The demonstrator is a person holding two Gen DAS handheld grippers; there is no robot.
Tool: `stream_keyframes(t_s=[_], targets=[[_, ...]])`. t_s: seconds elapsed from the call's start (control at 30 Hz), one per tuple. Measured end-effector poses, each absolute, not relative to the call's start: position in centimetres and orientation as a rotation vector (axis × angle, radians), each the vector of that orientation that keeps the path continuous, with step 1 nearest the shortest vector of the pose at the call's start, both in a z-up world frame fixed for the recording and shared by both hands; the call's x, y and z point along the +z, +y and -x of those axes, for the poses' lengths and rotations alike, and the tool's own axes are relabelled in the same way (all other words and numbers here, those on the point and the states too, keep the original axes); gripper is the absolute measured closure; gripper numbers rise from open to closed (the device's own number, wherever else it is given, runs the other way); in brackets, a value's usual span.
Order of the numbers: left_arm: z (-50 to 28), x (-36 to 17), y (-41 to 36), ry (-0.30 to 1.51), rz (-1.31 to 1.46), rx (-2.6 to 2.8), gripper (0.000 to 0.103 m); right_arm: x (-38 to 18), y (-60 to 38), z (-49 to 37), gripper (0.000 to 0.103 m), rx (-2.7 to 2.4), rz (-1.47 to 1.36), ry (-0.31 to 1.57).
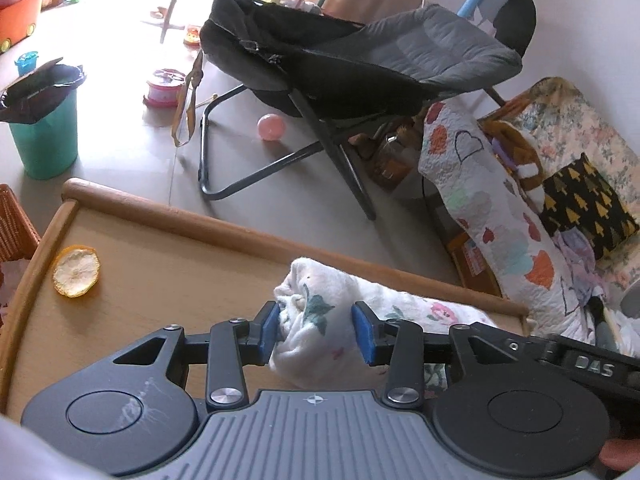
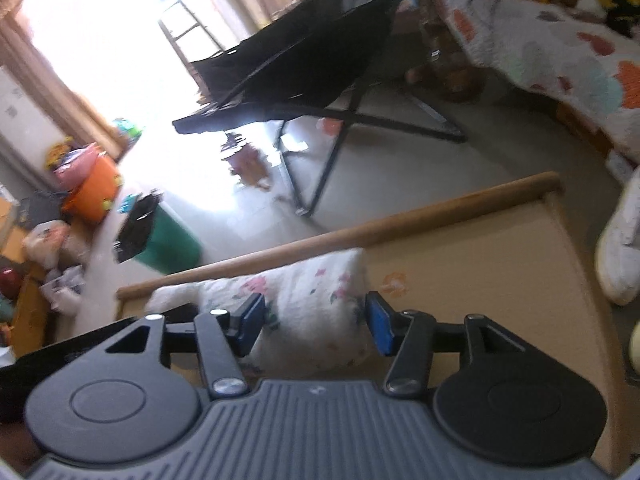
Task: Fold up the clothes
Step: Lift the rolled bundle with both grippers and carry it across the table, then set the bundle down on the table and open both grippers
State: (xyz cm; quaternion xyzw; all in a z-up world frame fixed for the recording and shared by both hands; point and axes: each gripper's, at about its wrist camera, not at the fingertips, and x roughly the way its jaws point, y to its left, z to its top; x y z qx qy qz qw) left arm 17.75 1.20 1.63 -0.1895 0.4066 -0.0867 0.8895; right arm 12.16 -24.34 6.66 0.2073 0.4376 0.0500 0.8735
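Note:
A white floral cloth (image 1: 312, 280), folded into a thick bundle, lies on the wooden table (image 1: 160, 272) along its raised far rim. My left gripper (image 1: 316, 334) has its blue pads against both sides of the bundle's bunched left end, squeezing it. In the right wrist view the same cloth (image 2: 312, 292) lies between the pads of my right gripper (image 2: 316, 326). There the left pad is at the fabric, while a gap shows between the cloth's edge and the right pad. The right wrist view is blurred.
An orange peel (image 1: 76, 271) lies on the table's left part, beside a wicker basket (image 1: 16, 224). Beyond the rim stand a green bin (image 1: 44, 136), a black folding chair (image 1: 360, 60) and a quilt-draped seat (image 1: 500, 208). A white bundle (image 2: 620, 248) sits off the table's right edge.

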Motion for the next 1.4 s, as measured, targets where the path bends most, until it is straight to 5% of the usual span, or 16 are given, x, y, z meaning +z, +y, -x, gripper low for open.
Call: stream_keyframes(t_s=[0.53,1.23,1.4], targets=[[-17.3,1.5,2.4,0.811,0.413,-0.137,0.059,4.7,-24.8,-11.6,0.038,0.084,-0.383,0.856],[-13.5,4.2,3.7,0.665,0.406,-0.057,0.061,7.0,-26.6,-9.9,0.038,0.043,-0.39,0.734],[-9.5,5.3,3.0,0.609,0.316,-0.012,0.048,7.8,-26.2,-7.0,0.037,0.045,-0.265,0.709]])
